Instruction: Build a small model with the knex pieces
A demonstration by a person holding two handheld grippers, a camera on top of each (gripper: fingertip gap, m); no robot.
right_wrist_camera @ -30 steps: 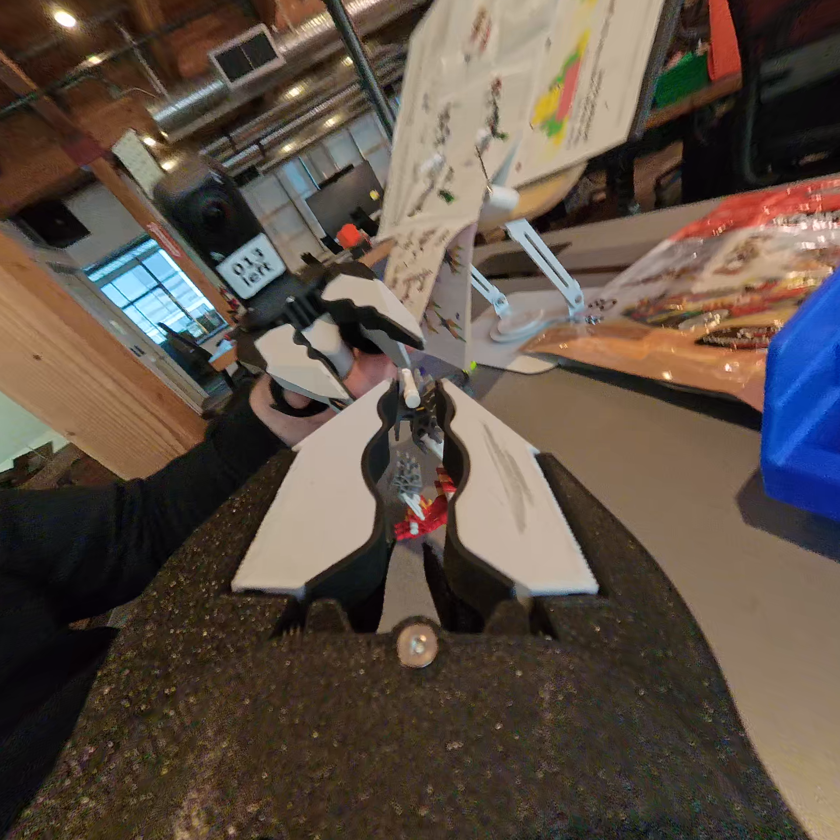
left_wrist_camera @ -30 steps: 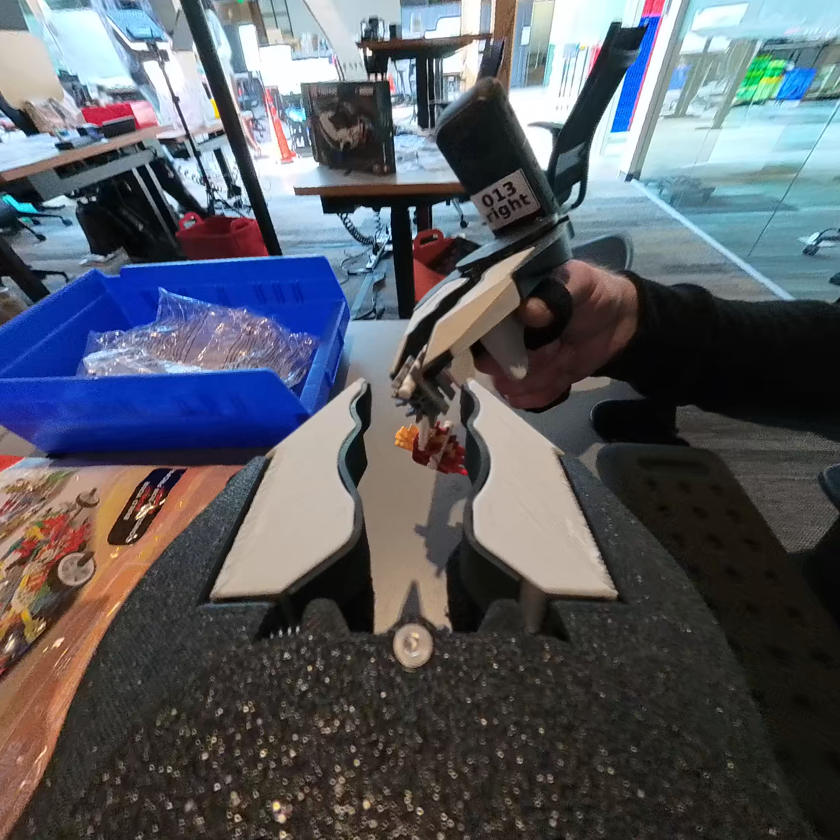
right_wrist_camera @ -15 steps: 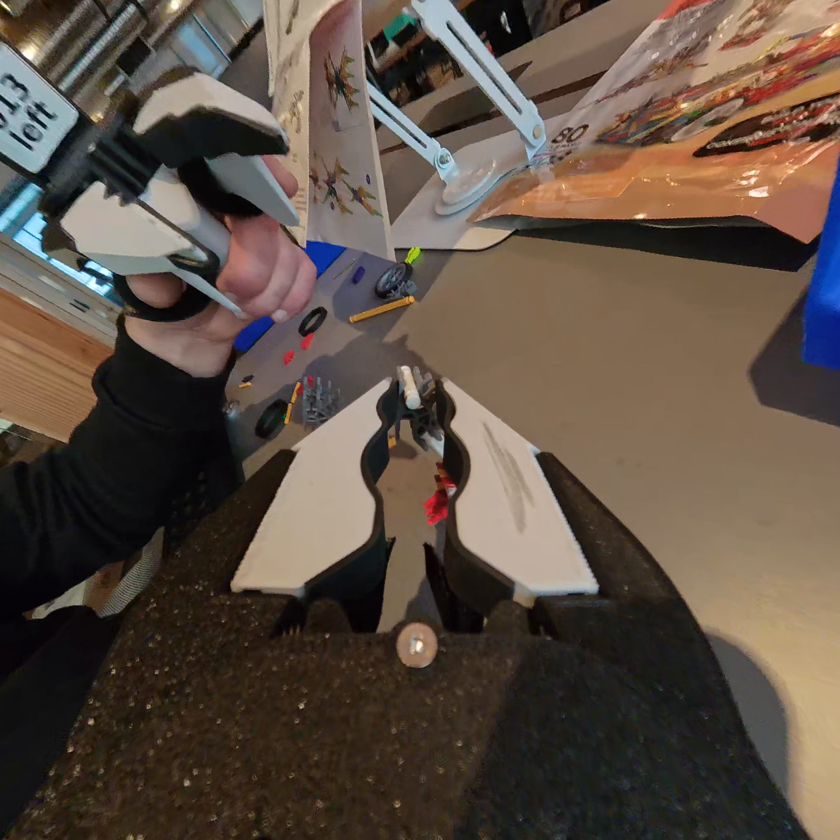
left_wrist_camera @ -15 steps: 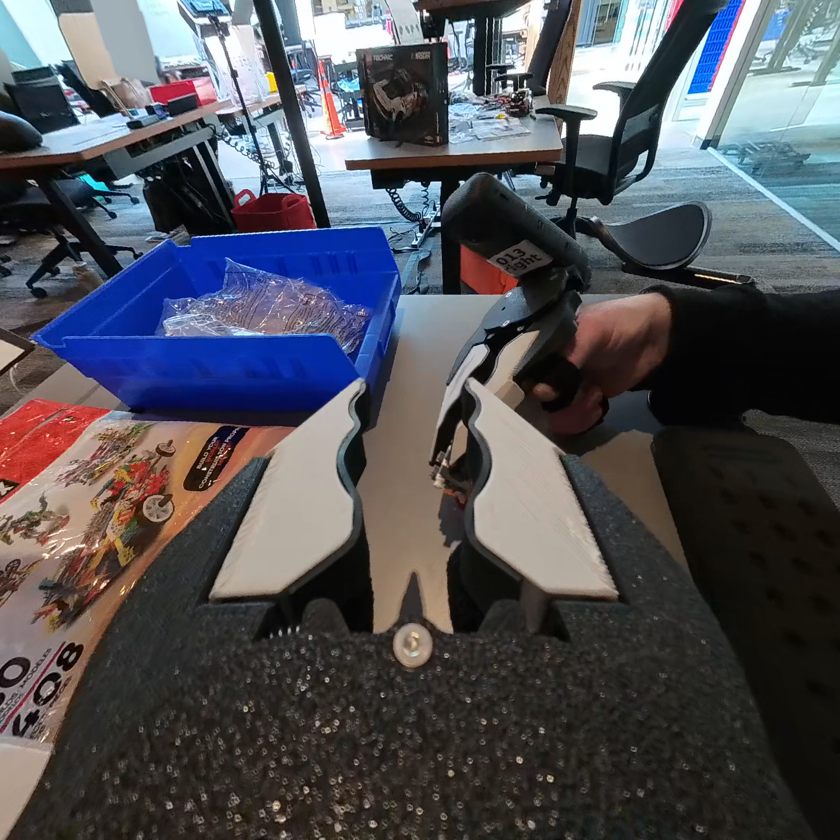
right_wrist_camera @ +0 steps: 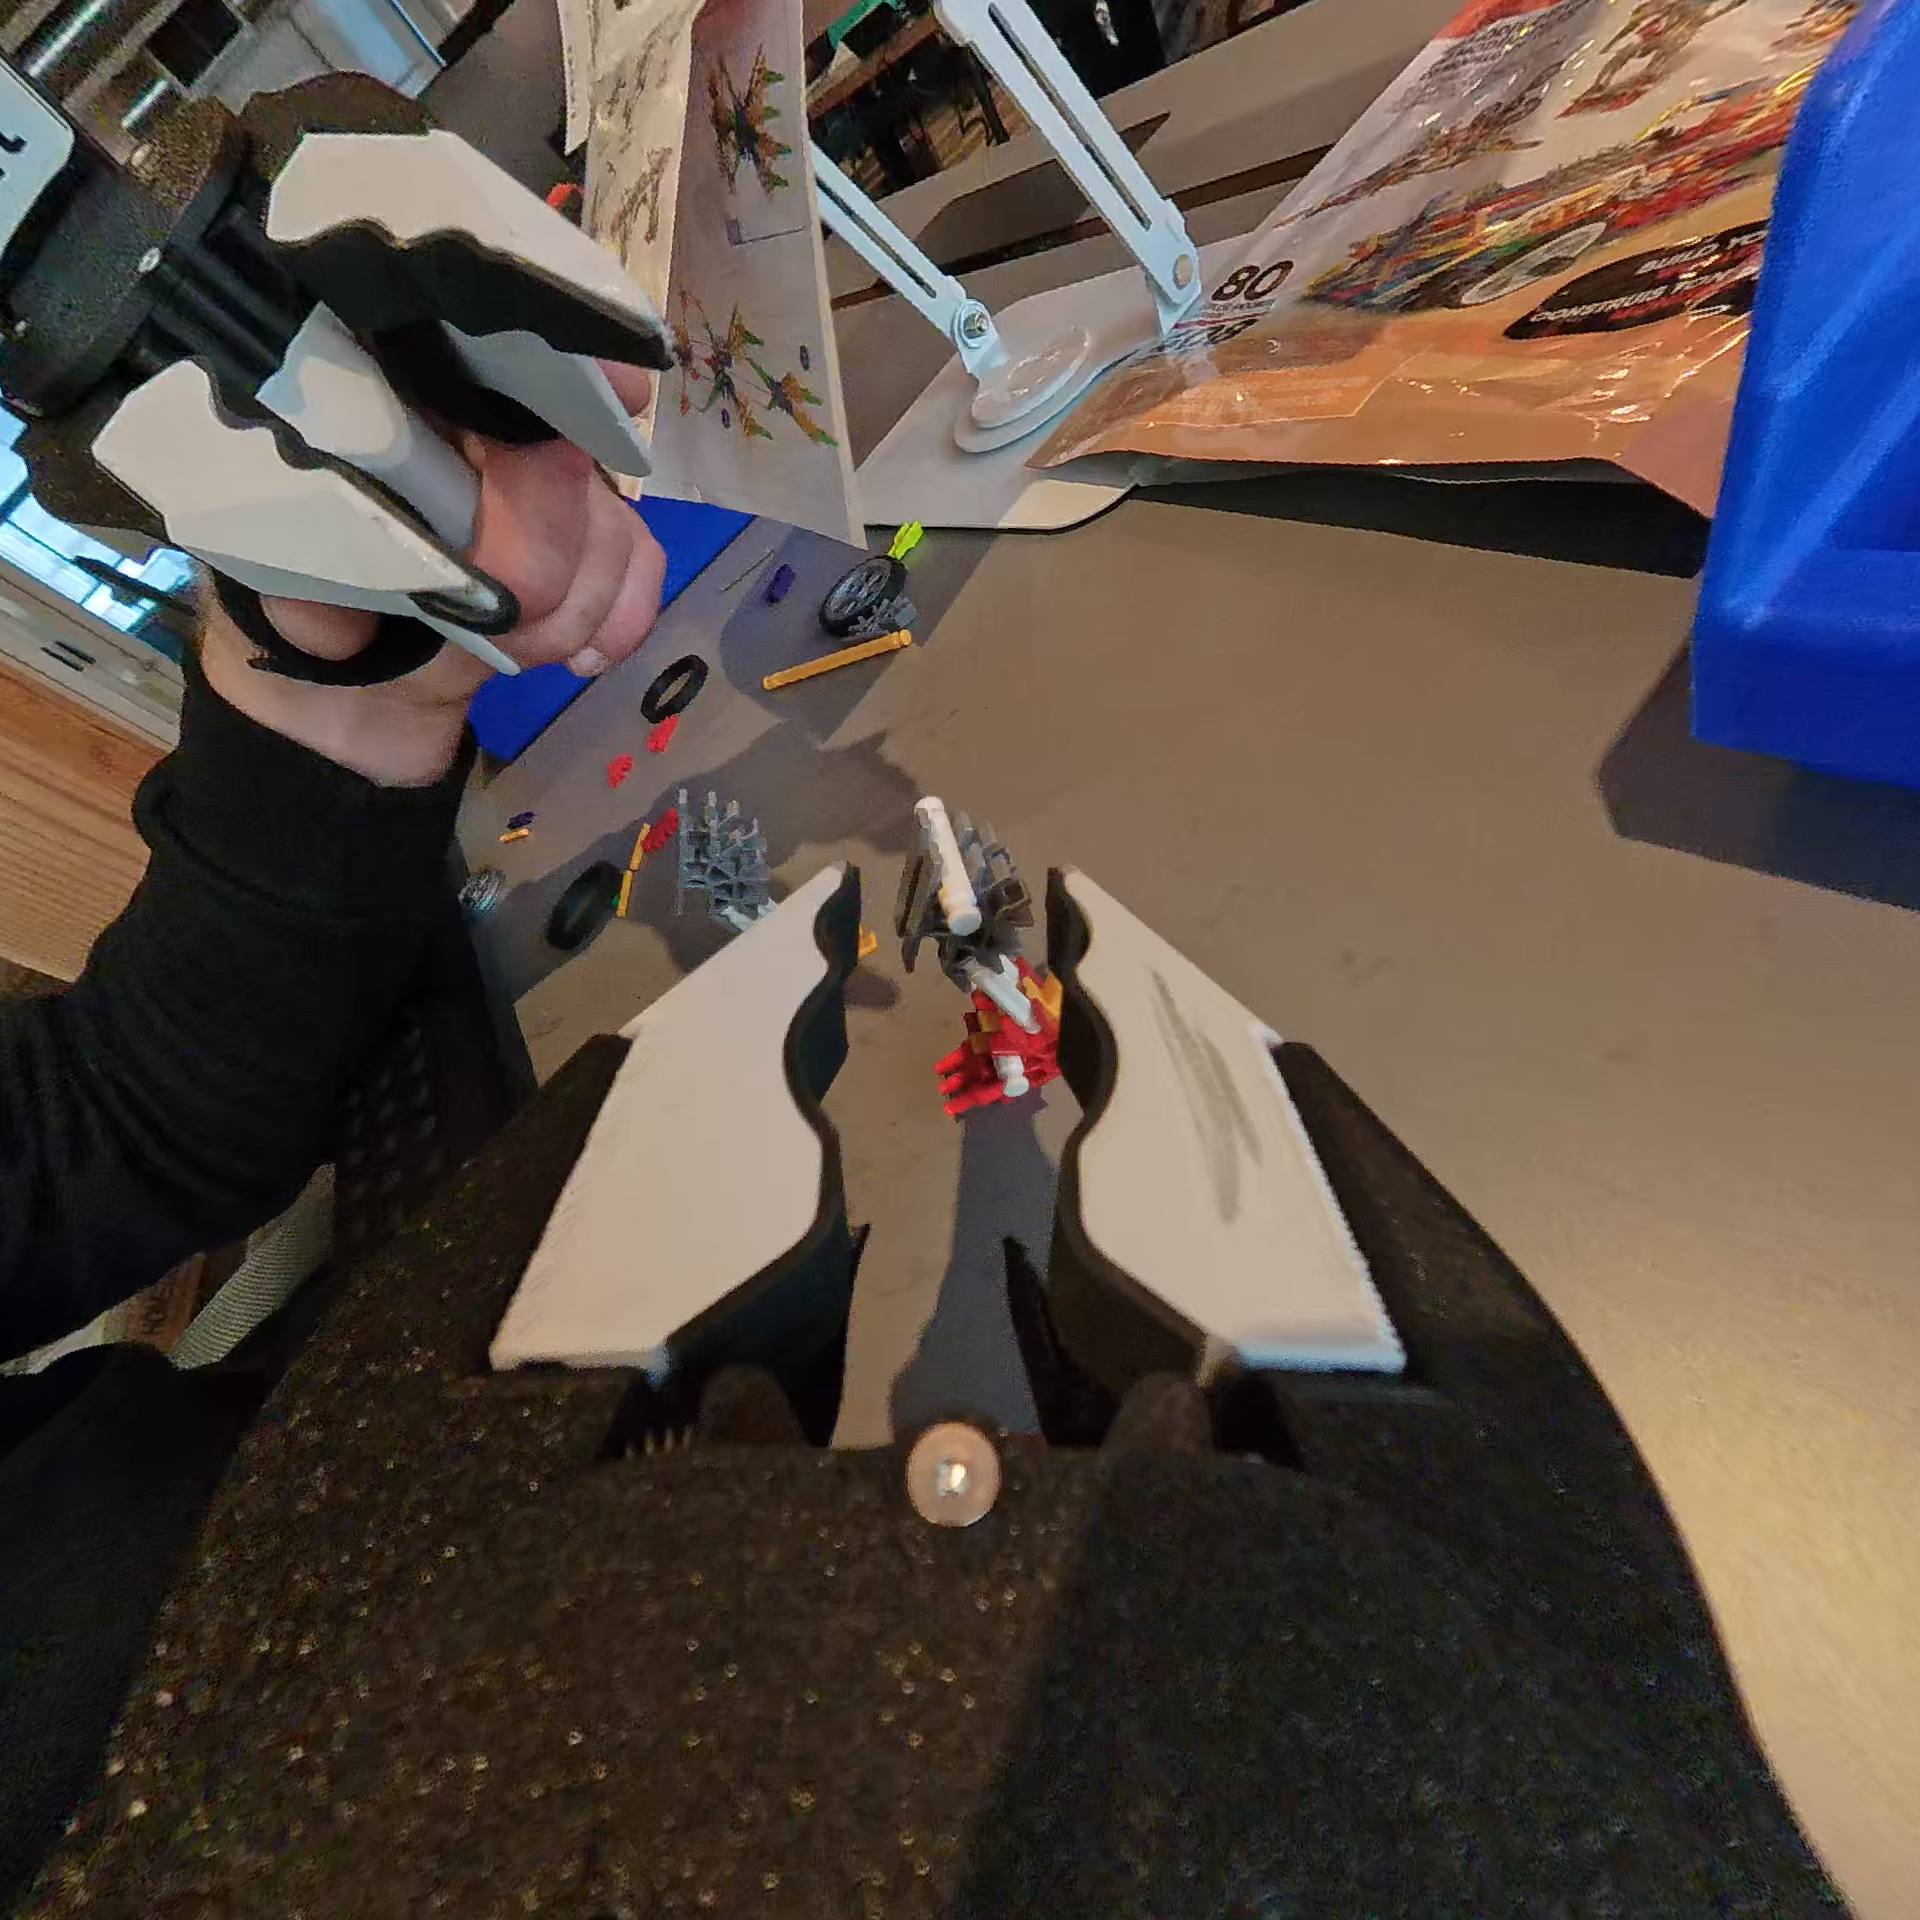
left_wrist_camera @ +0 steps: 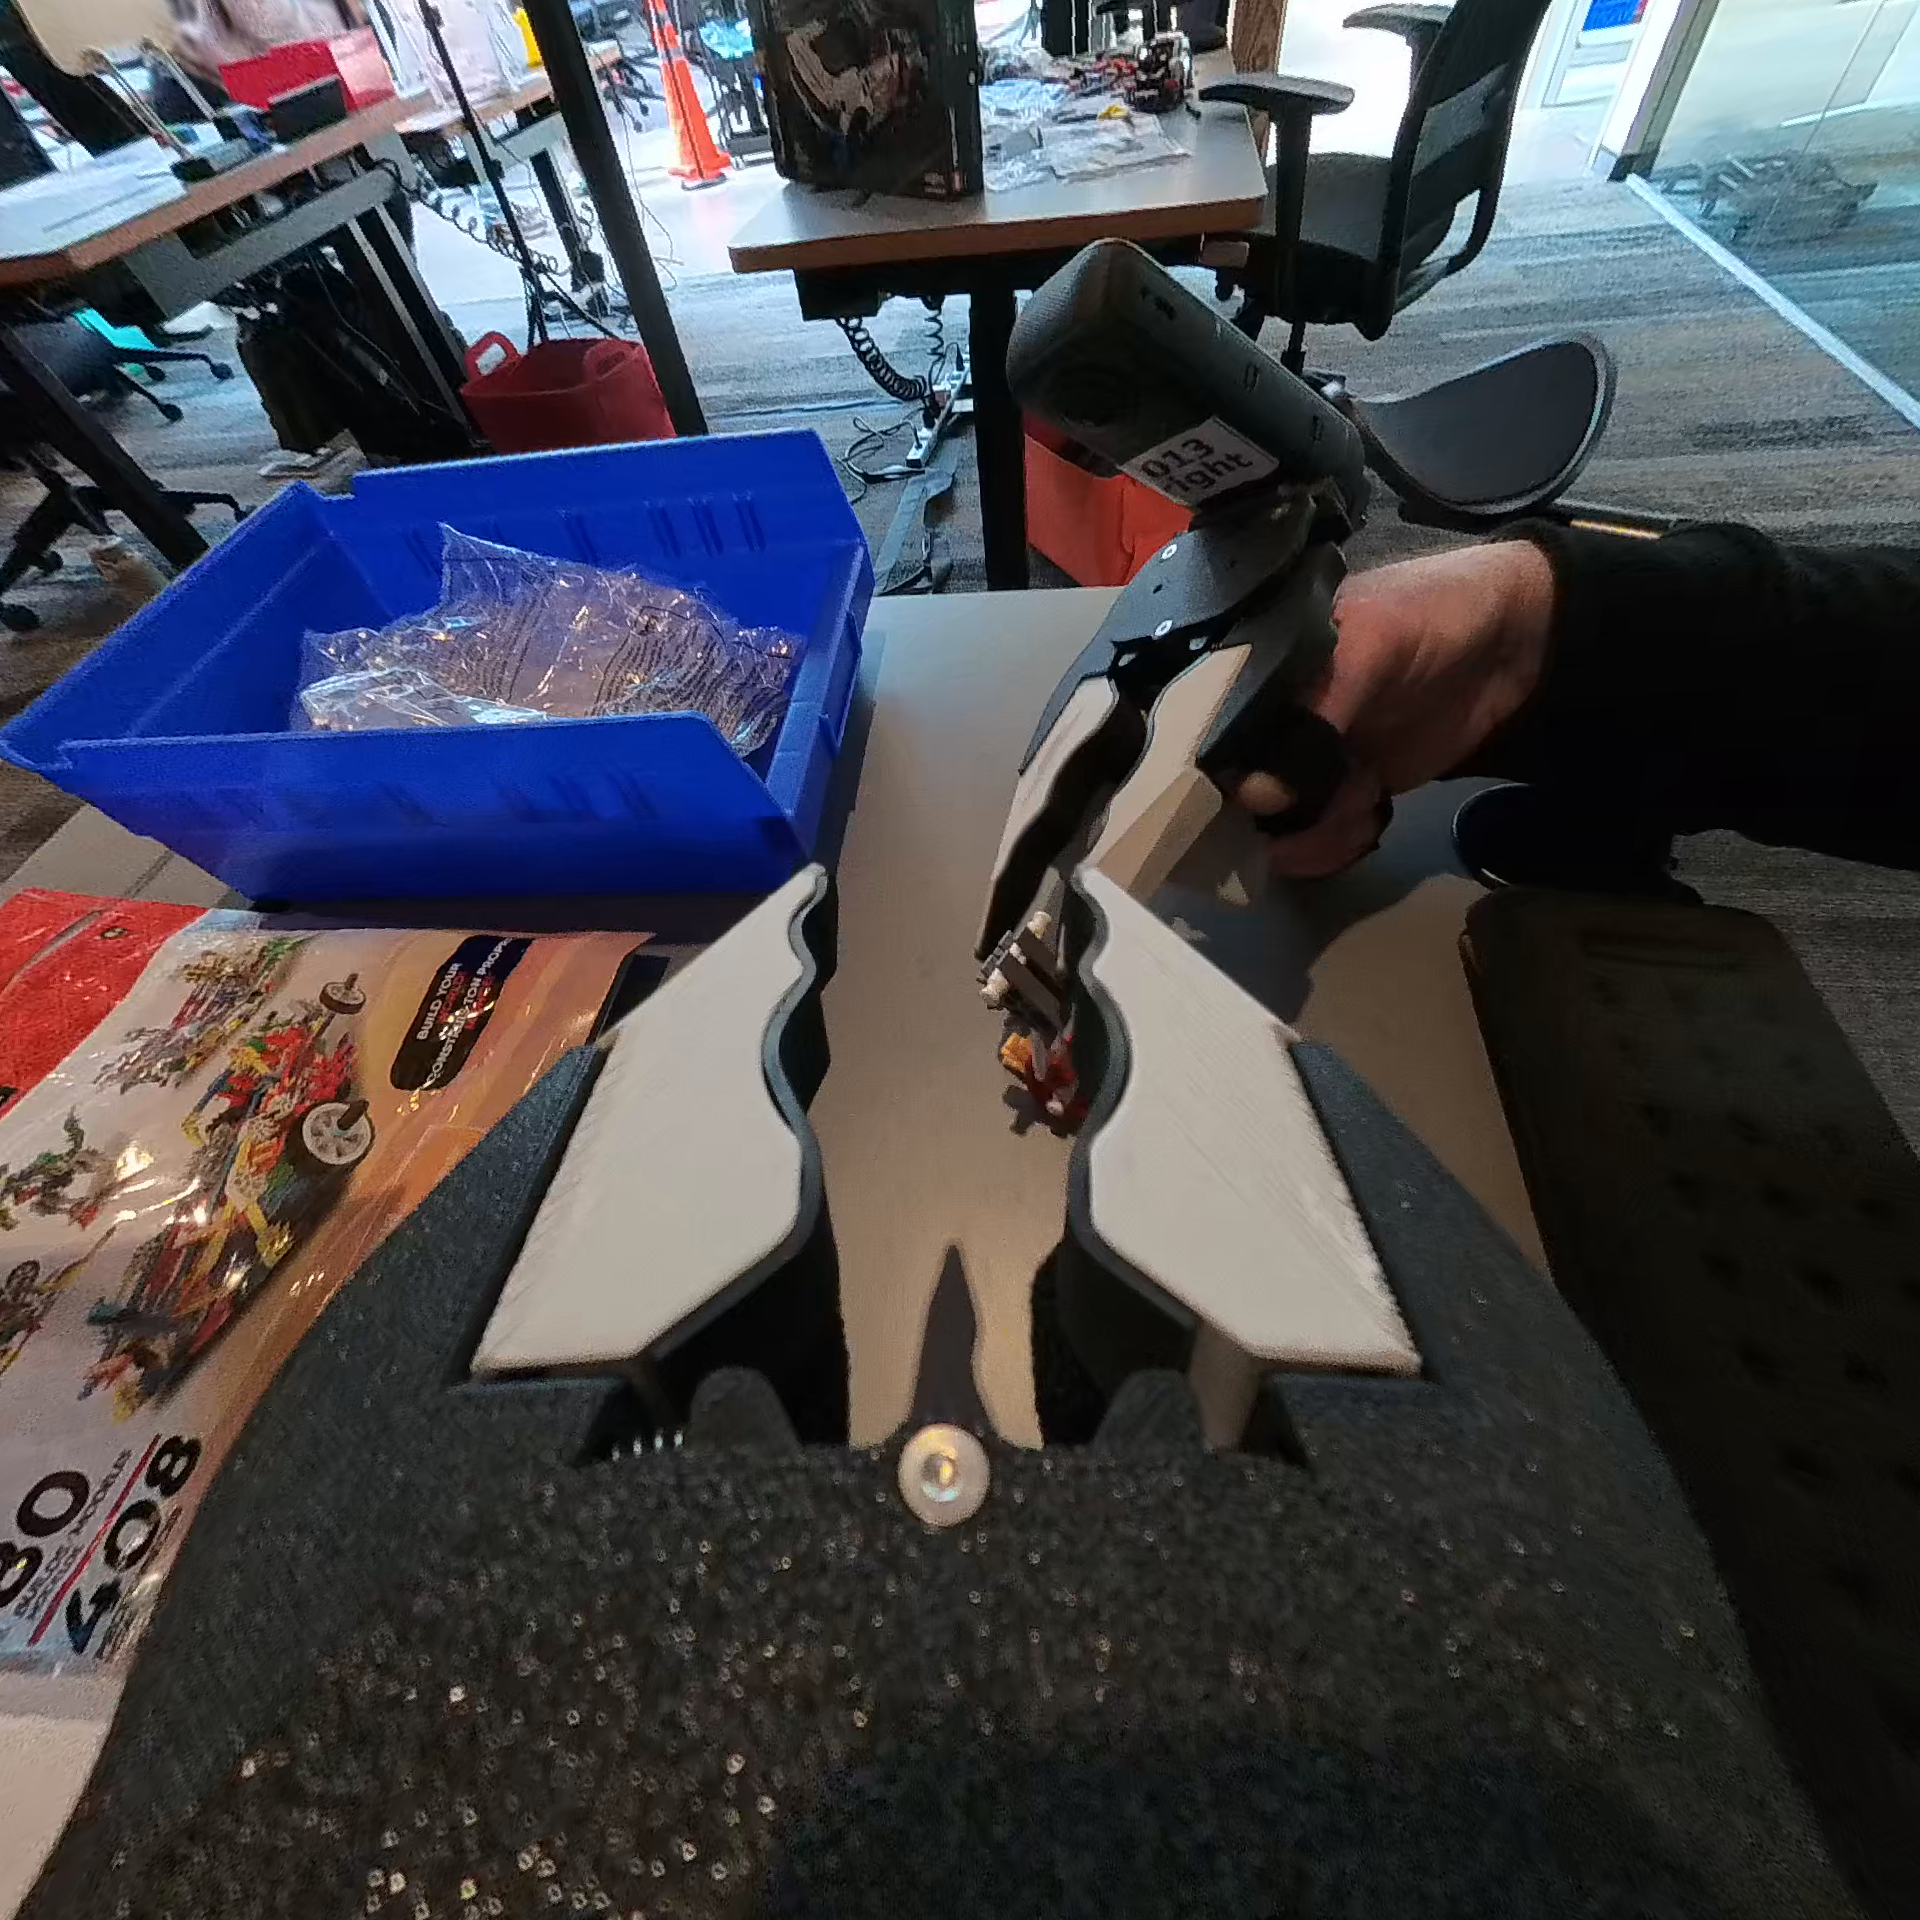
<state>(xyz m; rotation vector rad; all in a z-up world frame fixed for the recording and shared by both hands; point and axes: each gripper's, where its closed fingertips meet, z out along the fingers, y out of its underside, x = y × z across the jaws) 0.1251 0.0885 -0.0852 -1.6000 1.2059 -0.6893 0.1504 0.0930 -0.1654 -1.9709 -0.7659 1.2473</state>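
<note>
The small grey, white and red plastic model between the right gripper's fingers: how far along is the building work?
Done: the small grey, white and red plastic model is joined as one piece and rests on the grey table.
In hand: nothing. The right gripper is open around the model; the left gripper is open and empty.
Left: black rubber tyres, a yellow plastic rod and grey spiky connectors lie loose.
</note>
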